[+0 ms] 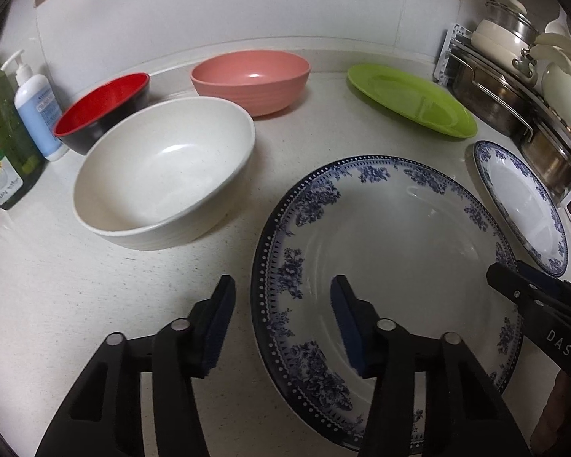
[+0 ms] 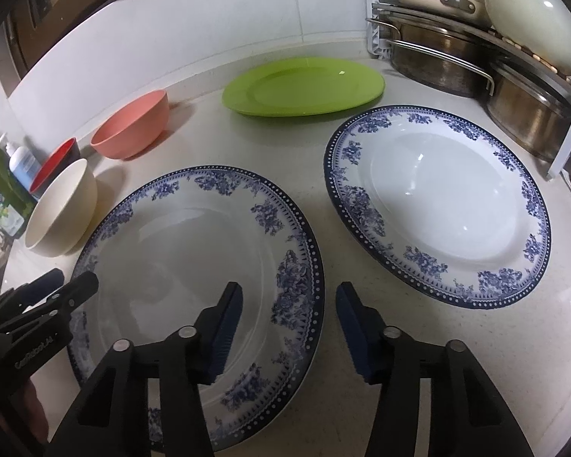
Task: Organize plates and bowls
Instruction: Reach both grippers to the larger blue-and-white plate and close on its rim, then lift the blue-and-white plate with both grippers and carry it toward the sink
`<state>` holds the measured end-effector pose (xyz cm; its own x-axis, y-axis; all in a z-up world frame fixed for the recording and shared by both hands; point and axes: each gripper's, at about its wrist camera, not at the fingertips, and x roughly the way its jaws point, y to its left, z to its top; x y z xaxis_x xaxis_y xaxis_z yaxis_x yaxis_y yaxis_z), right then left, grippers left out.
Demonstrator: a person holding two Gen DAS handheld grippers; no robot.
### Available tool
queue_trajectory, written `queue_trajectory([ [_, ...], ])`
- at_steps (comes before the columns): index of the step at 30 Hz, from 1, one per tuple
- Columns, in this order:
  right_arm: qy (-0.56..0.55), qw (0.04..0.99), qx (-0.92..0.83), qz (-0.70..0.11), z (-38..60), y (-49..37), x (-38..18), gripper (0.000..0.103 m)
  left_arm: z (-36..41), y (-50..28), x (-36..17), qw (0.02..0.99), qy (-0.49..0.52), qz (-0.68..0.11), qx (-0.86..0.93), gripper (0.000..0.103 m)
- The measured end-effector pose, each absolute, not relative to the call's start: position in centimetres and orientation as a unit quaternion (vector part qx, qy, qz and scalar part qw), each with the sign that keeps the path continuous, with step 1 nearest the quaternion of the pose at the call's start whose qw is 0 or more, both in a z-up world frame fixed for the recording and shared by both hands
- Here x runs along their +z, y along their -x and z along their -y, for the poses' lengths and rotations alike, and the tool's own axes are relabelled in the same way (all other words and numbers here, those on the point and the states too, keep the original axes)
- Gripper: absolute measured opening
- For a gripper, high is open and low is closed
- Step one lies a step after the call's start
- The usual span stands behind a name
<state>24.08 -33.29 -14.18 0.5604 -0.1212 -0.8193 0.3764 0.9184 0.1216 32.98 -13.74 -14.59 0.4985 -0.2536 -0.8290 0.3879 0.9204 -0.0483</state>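
At the far left of the left wrist view a green dish-soap bottle [image 1: 2, 133] is cut by the frame edge, its label only partly legible, with a white pump bottle [image 1: 36, 114] just beside it at 3 o'clock. Next comes a red-lined black bowl [image 1: 102, 104], its near side hidden behind the cream bowl [image 1: 163, 175], which stands on the speckled counter [image 1: 95, 266]. At 1 o'clock from the cream bowl sits the pink bowl [image 1: 251, 76].

The left gripper [image 1: 281, 323] has its jaws partly open, straddling the left rim of the near blue-patterned plate [image 1: 399, 259]: one pad is over the bare counter, the other over the plate's well. Neither pad presses on the rim, though whether the tips touch the surface is hard to tell. The plate's lower edge is hidden behind the gripper body.

In the right wrist view the right gripper [image 2: 289, 320] likewise stands partly open across the same plate's right rim, one pad over the plate, the other over the counter, nothing clamped.

At 12 o'clock from the plates lies the lime-green plate [image 2: 304, 87]. The second blue-patterned plate [image 2: 437, 205] lies just beside the first at 2 o'clock, apart from it. At the far right a rack of steel pots [image 2: 437, 61] and cream cookware is cut off by the frame.
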Motion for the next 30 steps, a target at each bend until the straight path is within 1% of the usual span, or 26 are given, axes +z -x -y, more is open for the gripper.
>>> queue_trajectory([
  [3, -0.141, 0.87, -0.143, -0.451, 33.3, -24.3, -14.3, 0.044, 13.8, -33.1, -14.9, 0.857, -0.065, -0.475, -0.191, 0.04],
  [5, -0.137, 0.869, -0.145, -0.453, 33.3, -24.3, -14.3, 0.041, 13.7, -33.1, -15.0, 0.859, -0.066, -0.471, -0.19, 0.038],
  [8, -0.129, 0.867, -0.148, -0.457, 33.2, -24.5, -14.3, 0.039, 13.7, -33.0, -15.0, 0.859, -0.066, -0.471, -0.19, 0.037],
  [10, -0.125, 0.866, -0.15, -0.46, 33.1, -24.4, -14.3, 0.035, 13.7, -33.0, -15.0, 0.86, -0.065, -0.469, -0.189, 0.036],
  [19, -0.117, 0.865, -0.153, -0.463, 32.9, -23.9, -13.6, 0.034, 13.1, -31.6, -13.6, 0.868, -0.063, -0.454, -0.194, 0.036],
  [26, -0.101, 0.872, -0.157, -0.452, 31.6, -22.9, -10.8, 0.034, 11.2, -30.3, -11.1, 0.874, -0.05, -0.444, -0.191, 0.036],
  [30, -0.096, 0.877, -0.15, -0.446, 30.2, -22.7, -9.2, 0.034, 8.9, -29.8, -9.5, 0.88, -0.039, -0.438, -0.178, 0.036],
])
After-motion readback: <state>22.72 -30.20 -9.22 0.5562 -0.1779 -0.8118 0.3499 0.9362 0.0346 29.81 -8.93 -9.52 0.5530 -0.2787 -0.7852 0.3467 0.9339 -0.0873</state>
